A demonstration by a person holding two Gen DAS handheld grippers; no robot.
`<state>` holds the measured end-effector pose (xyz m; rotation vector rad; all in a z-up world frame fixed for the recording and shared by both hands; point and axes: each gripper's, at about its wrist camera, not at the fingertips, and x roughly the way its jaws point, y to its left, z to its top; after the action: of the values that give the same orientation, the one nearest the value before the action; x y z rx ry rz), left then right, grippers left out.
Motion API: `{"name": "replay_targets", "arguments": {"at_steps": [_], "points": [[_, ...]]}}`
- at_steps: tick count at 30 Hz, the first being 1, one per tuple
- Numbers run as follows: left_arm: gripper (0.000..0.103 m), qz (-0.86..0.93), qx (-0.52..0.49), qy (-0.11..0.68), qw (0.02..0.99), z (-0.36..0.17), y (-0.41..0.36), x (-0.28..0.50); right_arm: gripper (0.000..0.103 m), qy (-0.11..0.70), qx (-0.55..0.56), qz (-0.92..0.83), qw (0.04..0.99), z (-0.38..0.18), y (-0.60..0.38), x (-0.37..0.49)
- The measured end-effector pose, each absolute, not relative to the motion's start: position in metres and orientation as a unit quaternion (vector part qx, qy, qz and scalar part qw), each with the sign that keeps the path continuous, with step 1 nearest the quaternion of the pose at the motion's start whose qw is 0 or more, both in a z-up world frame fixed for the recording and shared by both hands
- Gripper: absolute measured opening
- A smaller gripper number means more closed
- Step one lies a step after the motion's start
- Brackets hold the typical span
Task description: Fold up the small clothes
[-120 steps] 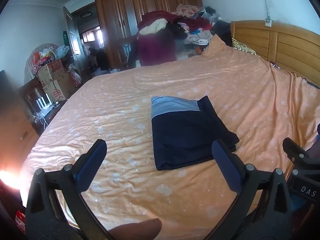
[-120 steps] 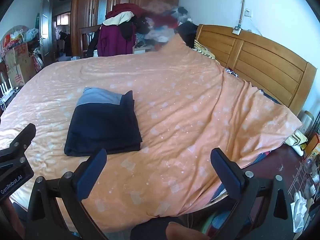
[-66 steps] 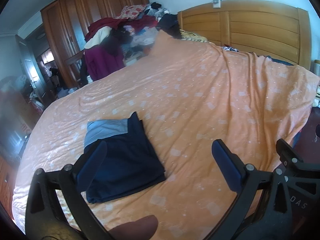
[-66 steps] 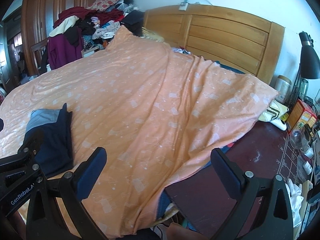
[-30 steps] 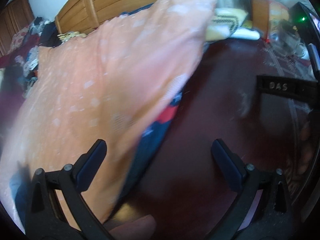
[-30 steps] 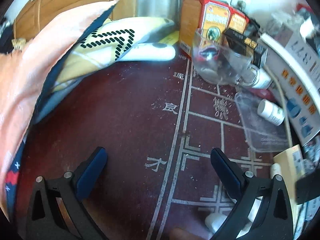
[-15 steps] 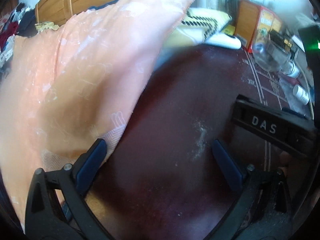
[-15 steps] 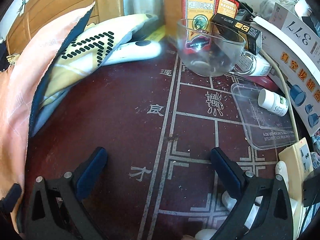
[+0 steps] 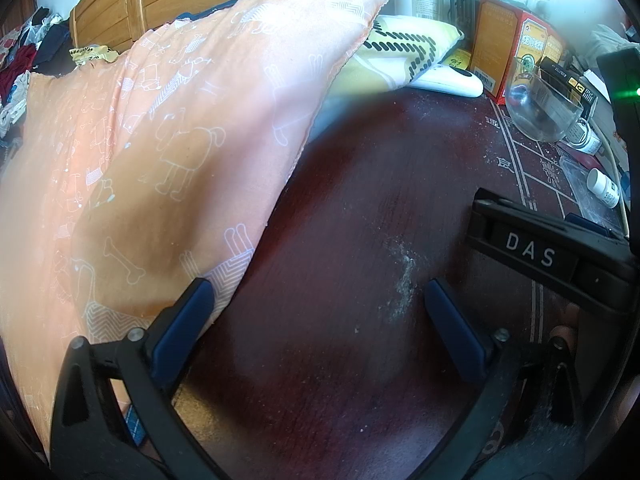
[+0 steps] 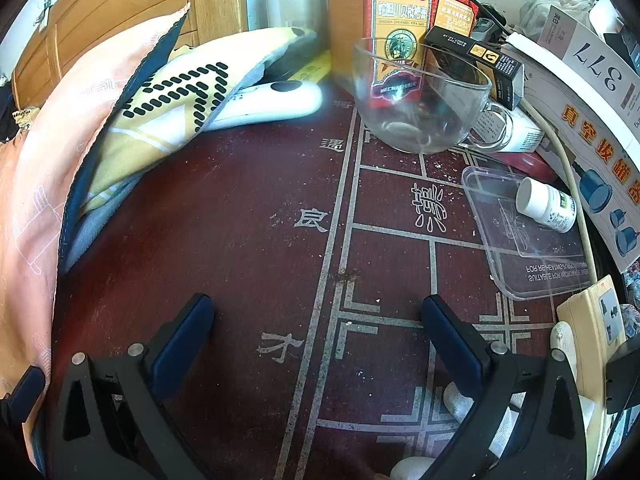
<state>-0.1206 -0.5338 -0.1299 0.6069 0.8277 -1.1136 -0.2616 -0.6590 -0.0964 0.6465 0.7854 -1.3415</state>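
The folded dark blue garment is out of both views. My left gripper (image 9: 316, 312) is open and empty, low over a dark red table (image 9: 360, 220), its left finger beside the hanging edge of the orange bed sheet (image 9: 160, 140). My right gripper (image 10: 316, 328) is open and empty, low over the same table (image 10: 240, 220). The right gripper's body shows in the left wrist view (image 9: 532, 256) to the right of the left gripper.
A yellow patterned pillow (image 10: 172, 100) and a white remote (image 10: 272, 104) lie at the table's far edge. A glass cup (image 10: 420, 96), red medicine boxes (image 10: 400, 12), a clear plastic lid (image 10: 520, 232), a white pill bottle (image 10: 546, 204) and a power strip (image 10: 600, 316) crowd the right side.
Both grippers have swung away from the bed and the folded garment, right and down to the bedside table. In the last half second they have moved slightly closer to the tabletop.
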Motion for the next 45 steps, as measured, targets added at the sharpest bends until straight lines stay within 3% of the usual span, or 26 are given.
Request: {"name": "replay_targets", "arguments": {"at_steps": [45], "points": [[0.103, -0.508, 0.276, 0.376, 0.724, -0.1288, -0.5338, -0.1179, 0.103, 0.349, 0.287, -0.593, 0.666, -0.0965, -0.6596, -0.2618]]}}
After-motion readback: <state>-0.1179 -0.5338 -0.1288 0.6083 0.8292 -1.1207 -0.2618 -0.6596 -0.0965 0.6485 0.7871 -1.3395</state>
